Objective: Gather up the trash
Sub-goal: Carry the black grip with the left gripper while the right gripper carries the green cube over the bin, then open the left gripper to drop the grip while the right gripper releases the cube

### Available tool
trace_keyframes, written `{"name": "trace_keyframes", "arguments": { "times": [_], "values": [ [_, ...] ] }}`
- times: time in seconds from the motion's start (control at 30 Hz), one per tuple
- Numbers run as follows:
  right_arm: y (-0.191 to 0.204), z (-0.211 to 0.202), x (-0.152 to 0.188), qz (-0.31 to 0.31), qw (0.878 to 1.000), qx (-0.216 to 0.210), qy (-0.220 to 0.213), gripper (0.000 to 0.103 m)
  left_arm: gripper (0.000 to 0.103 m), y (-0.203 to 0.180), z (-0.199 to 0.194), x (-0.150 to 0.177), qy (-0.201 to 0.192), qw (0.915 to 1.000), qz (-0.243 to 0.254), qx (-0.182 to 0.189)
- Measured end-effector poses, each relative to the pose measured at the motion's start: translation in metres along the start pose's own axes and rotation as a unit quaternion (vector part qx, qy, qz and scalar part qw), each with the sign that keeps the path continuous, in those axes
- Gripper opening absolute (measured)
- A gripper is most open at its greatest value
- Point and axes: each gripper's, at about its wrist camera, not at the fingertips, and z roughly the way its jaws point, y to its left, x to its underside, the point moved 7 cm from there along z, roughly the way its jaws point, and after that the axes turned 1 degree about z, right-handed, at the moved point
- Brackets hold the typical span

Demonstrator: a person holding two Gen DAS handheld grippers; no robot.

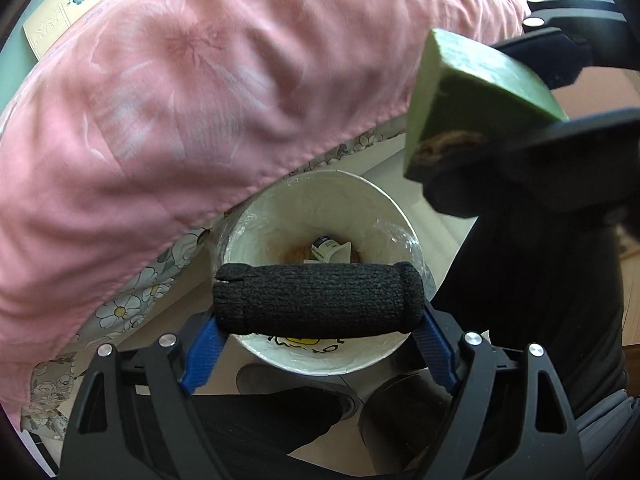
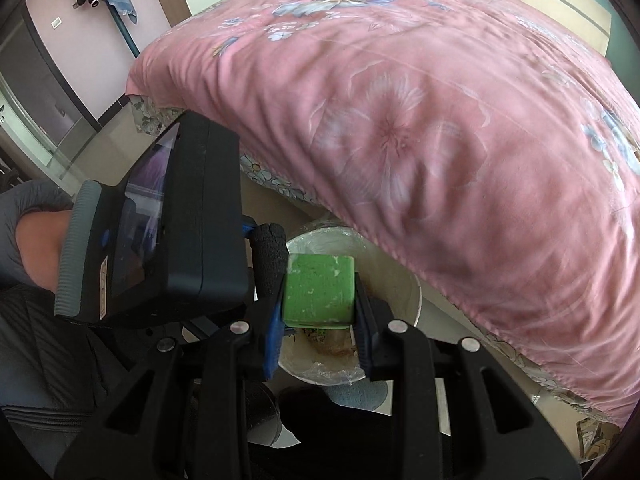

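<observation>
- Left gripper (image 1: pixel 318 300) pinches a black knitted roll (image 1: pixel 316 299) over the white bin (image 1: pixel 352 196).
- Right gripper (image 2: pixel 319 296) clamps a green sponge (image 2: pixel 319 294).
- Pink quilt (image 2: pixel 440 128) covers the far bed; pale floor (image 2: pixel 436 312) below.

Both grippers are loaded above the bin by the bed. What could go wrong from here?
1. The green sponge in the right gripper sits toward the bin edge nearest the left gripper; released here, it may clip the rim.
2. The black sock roll spans the left gripper above the bin; crowded grippers could collide.

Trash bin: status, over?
Left tongs shut on black roll, right tongs shut on green block. Both above bin. Nothing blocking.
</observation>
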Motion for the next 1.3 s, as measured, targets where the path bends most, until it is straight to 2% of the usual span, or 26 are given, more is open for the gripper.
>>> {"name": "trace_keyframes", "arguments": {
  "times": [0.3,0.7,1.13,1.3],
  "values": [
    [0.003,0.049,0.015,0.018,0.999,-0.032,0.035,0.031,0.085,0.001,0.038,0.026,0.042,0.9989,-0.008,0.018],
    [-0.014,0.107,0.018,0.039,0.994,-0.065,0.077,0.031,0.085,0.013,0.084,0.038,0.081,0.9956,-0.025,0.039],
    [-0.032,0.14,0.025,0.051,0.991,-0.076,0.099,0.031,0.085,0.021,0.11,0.037,0.097,0.9934,-0.033,0.053],
    [-0.034,0.141,0.025,0.055,0.99,-0.083,0.098,0.031,0.085,0.025,0.112,0.039,0.1,0.9927,-0.038,0.056]
  ]
}}
